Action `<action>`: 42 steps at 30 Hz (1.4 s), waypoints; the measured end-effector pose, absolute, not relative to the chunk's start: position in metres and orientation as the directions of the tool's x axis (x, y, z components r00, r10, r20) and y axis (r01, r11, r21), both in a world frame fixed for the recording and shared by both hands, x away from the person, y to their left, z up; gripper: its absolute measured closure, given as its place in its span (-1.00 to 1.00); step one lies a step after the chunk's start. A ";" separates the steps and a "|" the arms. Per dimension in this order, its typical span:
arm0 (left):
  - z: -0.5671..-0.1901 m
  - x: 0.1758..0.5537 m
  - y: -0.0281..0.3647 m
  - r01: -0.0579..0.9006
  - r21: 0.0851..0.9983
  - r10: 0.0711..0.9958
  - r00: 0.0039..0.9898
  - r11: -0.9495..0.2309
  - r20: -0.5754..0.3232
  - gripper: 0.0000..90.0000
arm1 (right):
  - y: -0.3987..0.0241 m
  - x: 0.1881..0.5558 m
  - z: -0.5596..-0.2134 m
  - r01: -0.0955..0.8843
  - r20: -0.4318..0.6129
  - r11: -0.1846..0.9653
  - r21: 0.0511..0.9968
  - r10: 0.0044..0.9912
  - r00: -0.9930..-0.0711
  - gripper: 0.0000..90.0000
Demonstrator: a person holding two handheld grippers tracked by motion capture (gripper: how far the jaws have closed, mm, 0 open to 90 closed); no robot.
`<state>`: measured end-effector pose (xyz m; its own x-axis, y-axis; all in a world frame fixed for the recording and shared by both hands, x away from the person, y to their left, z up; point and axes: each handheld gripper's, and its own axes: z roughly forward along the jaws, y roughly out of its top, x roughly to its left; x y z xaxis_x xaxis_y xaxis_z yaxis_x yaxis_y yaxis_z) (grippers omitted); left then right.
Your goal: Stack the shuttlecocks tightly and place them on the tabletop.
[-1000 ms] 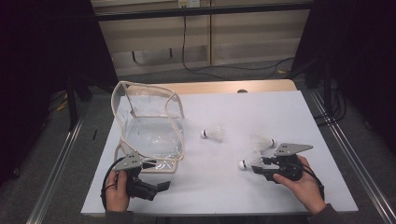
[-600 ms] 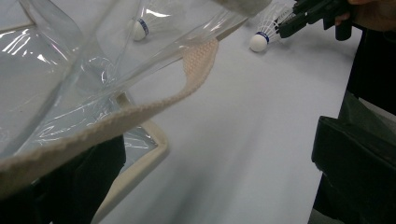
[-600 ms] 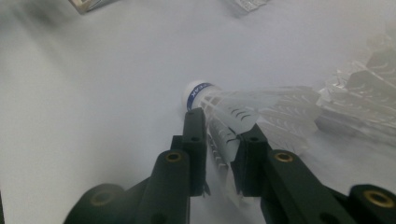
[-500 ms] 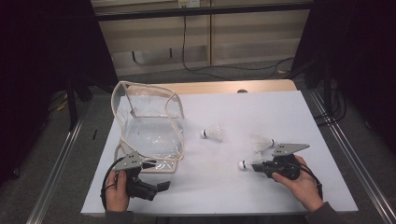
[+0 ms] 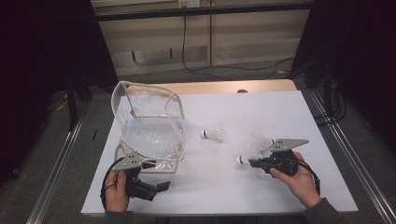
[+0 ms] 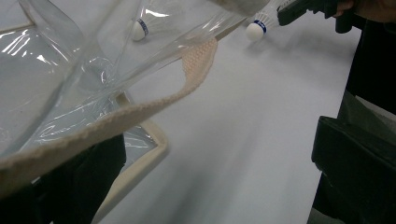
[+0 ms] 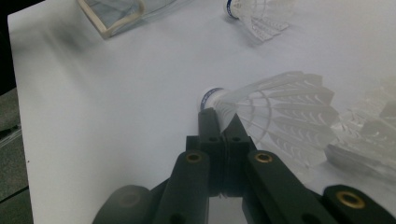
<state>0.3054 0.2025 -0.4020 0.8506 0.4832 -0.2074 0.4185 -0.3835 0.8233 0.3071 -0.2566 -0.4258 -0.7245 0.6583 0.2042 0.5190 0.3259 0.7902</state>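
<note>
Our right tongs (image 7: 219, 116), just closing, pinch the shuttlecock (image 7: 275, 109) by its thin skirt, so it may slip; our left tongs (image 5: 159, 164) grip the clear bag (image 5: 149, 123).

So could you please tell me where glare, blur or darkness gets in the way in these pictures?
High view: the surroundings are dark, the white table evenly lit. Left gripper view: glare streaks on the clear bag, its strap soft and close. Right gripper view: the held shuttlecock is fairly sharp, the far table corner smeared, the right edge hazy.
</note>
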 end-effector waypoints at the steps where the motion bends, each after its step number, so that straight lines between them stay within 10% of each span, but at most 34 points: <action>1: -0.402 0.305 0.202 0.418 0.823 0.484 0.850 -0.384 -0.207 -0.93 | -0.256 0.308 -0.425 0.518 0.205 0.321 0.793 0.659 -0.723 0.98; 42: -0.402 0.305 0.203 0.416 0.827 0.479 0.852 -0.378 -0.209 -0.93 | -0.237 0.351 -0.408 0.523 0.193 0.260 0.812 0.725 -0.661 0.98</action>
